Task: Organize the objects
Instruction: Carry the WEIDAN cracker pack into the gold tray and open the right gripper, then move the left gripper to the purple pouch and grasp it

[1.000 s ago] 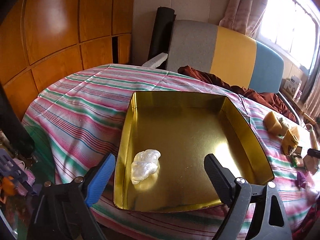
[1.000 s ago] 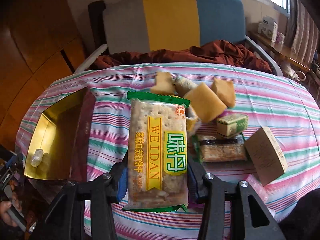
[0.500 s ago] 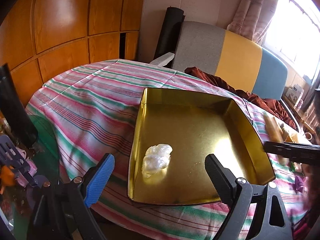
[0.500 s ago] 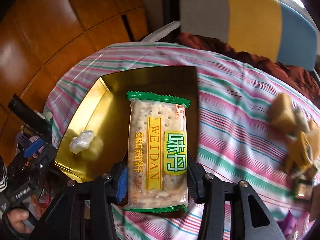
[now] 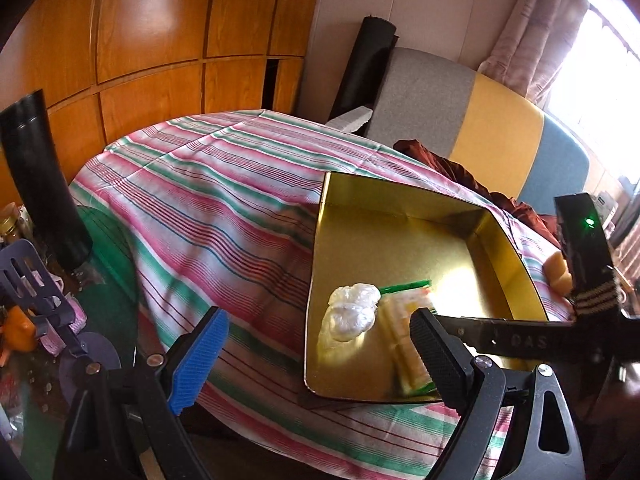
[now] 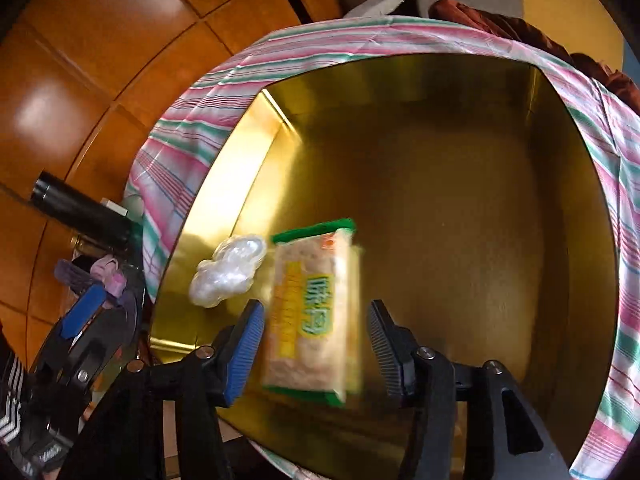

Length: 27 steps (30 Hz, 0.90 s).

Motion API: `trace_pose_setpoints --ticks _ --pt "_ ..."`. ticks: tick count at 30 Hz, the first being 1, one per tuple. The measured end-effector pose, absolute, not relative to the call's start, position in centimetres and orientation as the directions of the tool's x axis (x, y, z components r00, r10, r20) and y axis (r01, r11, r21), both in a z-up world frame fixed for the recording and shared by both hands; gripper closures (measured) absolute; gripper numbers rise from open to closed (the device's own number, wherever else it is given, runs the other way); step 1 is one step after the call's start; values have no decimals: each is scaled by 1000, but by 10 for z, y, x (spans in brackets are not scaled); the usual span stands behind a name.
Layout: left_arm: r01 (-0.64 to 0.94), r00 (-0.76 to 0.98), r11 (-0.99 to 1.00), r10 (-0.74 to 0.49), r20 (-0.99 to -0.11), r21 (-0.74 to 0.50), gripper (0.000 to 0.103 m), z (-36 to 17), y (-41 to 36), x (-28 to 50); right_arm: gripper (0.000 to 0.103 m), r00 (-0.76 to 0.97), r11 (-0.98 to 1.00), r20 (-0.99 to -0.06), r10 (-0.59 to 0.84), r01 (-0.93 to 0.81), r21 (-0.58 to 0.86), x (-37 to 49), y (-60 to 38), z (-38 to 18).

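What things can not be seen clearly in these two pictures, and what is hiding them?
- Cracker packet: blurred in the right wrist view, so its print is unreadable; in the left wrist view the left gripper finger covers its near end.
- Whether the packet already rests on the gold tray floor: unclear, though the opening right gripper pads stand clear of it.
- Snacks beyond the tray: mostly hidden by the right gripper's body in the left wrist view.

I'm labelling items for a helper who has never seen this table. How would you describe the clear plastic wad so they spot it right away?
Find the gold tin on the striped tablecloth. Inside it, near the corner closest to the left gripper, lies the plastic wad. It is a crumpled, shiny, whitish lump with no printing, unlike the flat cracker packet beside it, which has green ends and a yellow label.
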<state>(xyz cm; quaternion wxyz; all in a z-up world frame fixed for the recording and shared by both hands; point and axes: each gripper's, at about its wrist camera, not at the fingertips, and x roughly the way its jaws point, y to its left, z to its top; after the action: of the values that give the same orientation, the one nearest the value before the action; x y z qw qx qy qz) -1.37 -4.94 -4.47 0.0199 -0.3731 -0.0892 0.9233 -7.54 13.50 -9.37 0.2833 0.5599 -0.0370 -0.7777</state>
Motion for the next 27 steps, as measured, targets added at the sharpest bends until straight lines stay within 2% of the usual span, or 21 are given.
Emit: trace_pose_setpoints --ticks 2,4,14,27 --pt "28 -720 -983 107 -686 -182 10 -45 -49 -14 33 -240 -840 -849 -470 416 348 -69 137 -88" --pt "21 -717 -984 108 -689 -175 10 -45 -46 -14 18 -288 -847 -845 -451 435 305 -62 141 -80" --pt "-4 -723 -989 104 -683 -146 2 -38 -31 -9 16 -454 -901 -820 -350 402 162 -40 168 -59" --pt "-80 -716 -989 145 -683 -125 2 -32 -9 -2 16 -543 -962 -805 -240 245 121 -25 255 -48"
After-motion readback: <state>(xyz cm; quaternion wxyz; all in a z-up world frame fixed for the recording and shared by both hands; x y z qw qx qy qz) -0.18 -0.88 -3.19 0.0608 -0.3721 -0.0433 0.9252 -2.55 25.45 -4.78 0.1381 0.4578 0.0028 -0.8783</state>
